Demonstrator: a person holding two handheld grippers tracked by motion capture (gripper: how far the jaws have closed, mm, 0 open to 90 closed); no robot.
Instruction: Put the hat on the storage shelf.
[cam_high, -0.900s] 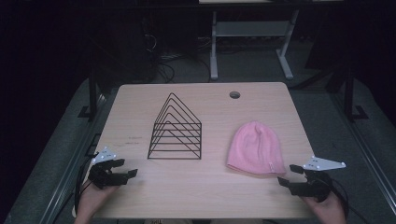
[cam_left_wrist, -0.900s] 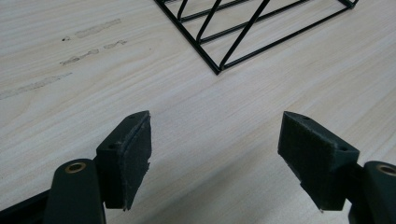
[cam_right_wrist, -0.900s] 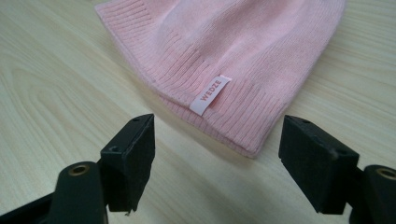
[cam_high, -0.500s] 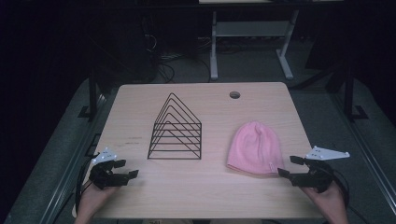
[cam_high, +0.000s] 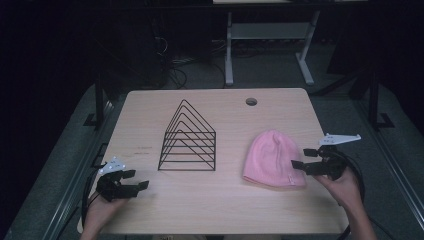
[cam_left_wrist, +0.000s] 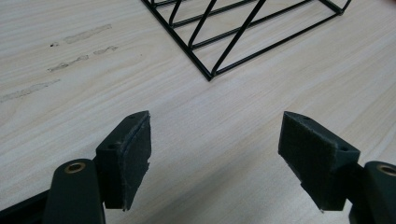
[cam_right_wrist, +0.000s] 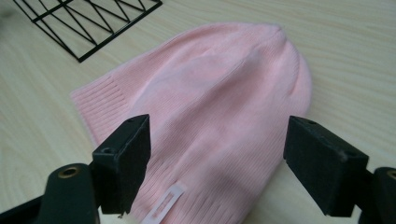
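high view: pink beanie (cam_high: 272, 159) flat on counter (cam_high: 220, 210), right of wire rack (cam_high: 189, 137); right hand-held gripper (cam_high: 300, 158) at its right edge. left hand-held gripper (cam_left_wrist: 212, 156) view: jaws apart over bare wood. right hand-held gripper view: jaws apart w/ beanie (white tag) below, not clamped.

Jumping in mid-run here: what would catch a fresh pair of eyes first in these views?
The pink beanie stands out first, lying flat on the right side of the pale wooden table, with the right gripper at its edge, jaws open and nothing held. Next comes the black wire rack, a triangular frame standing near the table's middle. The left gripper sits low at the near left corner, also open, pointing toward the rack.
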